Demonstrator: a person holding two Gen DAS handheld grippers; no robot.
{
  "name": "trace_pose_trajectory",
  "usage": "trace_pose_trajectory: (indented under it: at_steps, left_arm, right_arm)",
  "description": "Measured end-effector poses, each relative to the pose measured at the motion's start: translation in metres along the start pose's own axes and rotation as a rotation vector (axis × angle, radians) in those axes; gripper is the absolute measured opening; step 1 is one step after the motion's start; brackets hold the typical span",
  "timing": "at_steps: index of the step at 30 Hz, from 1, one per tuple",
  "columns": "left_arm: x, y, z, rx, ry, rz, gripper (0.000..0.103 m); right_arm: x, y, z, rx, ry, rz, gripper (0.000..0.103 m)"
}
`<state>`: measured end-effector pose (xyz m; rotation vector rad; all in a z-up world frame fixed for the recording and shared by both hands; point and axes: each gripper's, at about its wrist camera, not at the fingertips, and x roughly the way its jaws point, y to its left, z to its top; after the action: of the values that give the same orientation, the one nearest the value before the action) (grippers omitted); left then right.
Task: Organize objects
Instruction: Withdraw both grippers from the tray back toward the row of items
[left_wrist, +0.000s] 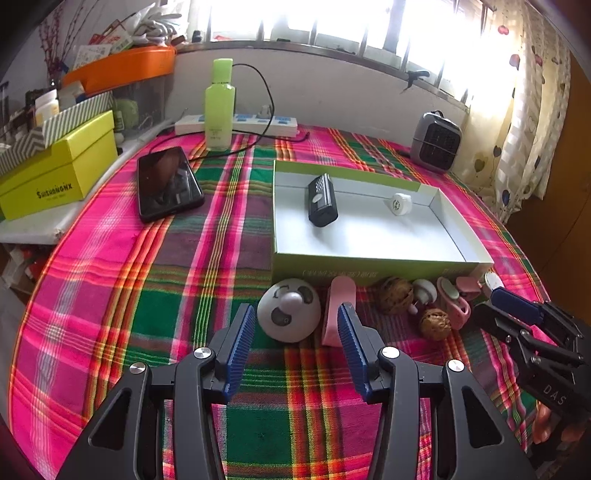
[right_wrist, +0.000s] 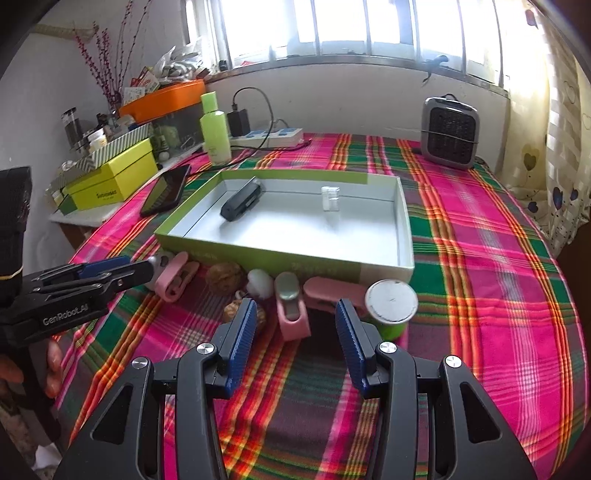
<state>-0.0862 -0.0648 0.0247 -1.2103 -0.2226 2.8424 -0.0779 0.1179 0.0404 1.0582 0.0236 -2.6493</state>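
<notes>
A shallow green tray (left_wrist: 369, 240) (right_wrist: 295, 229) with a white floor holds a black device (left_wrist: 322, 199) (right_wrist: 242, 202) and a small white piece (left_wrist: 400, 202) (right_wrist: 330, 197). Along its near wall lie a white round face toy (left_wrist: 288, 314), pink clips (left_wrist: 338, 306) (right_wrist: 291, 312), two walnuts (left_wrist: 395, 295) (right_wrist: 225, 277) and a green cup with a white lid (right_wrist: 391, 302). My left gripper (left_wrist: 295, 325) is open just short of the face toy and a pink clip. My right gripper (right_wrist: 295, 314) is open around a pink clip without touching it.
A plaid cloth covers the table. A phone (left_wrist: 168, 182), a green bottle (left_wrist: 219, 107) and a power strip (left_wrist: 236, 123) lie at the back left. A small grey heater (left_wrist: 437, 142) stands at the back right. A yellow box (left_wrist: 59, 177) sits on a side shelf.
</notes>
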Motion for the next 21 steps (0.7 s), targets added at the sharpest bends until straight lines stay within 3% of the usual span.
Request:
trace_pose_trajectory:
  at_steps: [21]
  left_arm:
    - [0.017, 0.021, 0.0, -0.072, 0.024, -0.022, 0.046]
  right_arm:
    - [0.017, 0.019, -0.004, -0.03, 0.06, 0.12, 0.046]
